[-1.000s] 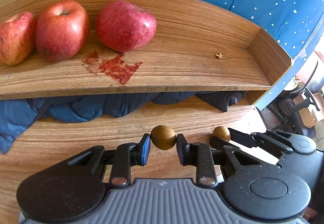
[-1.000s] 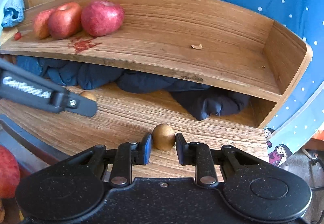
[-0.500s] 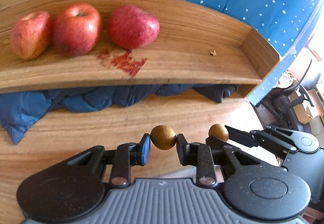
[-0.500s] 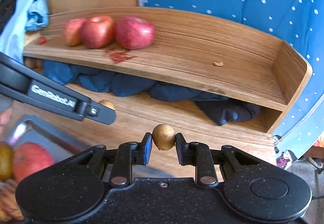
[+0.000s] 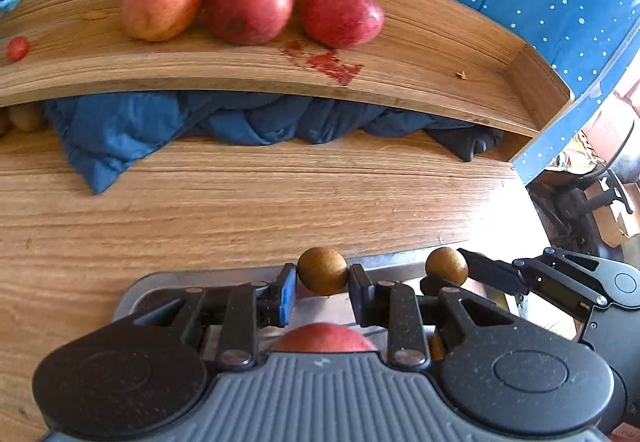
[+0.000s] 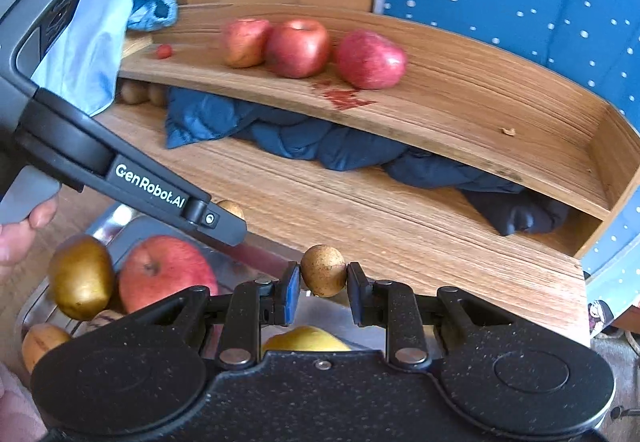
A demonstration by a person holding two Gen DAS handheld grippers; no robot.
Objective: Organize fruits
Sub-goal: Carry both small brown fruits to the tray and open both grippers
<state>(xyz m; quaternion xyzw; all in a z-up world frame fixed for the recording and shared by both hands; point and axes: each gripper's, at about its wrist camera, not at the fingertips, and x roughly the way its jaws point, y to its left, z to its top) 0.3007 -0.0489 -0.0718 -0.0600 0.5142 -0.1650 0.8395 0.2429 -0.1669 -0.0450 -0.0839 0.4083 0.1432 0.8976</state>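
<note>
Brown and rough-skinned, a small round fruit sits pinched between the fingers of the left gripper, and a second small brown fruit is clamped the same way in the right gripper. Both hang just above the near edge of the metal tray, over the wooden table.

Taking the tray as the mark: inside it lie a red apple, a golden-brown pear-like fruit and a yellow fruit under the right gripper. Beyond the tray, across the table, a blue quilted cloth is stuffed under a raised wooden shelf. On that shelf three red apples stand in a row, with one tiny red fruit further left. A few more brown fruits seem to sit under the shelf, far left of the tray.

If the small fruits are bound for a group of their own, I'd say each should be carried low and level, set down touching the wood before the fingers part, since round ones will roll. The two grippers are close together, so one should go first. Keep the grip light; the skins look soft.
</note>
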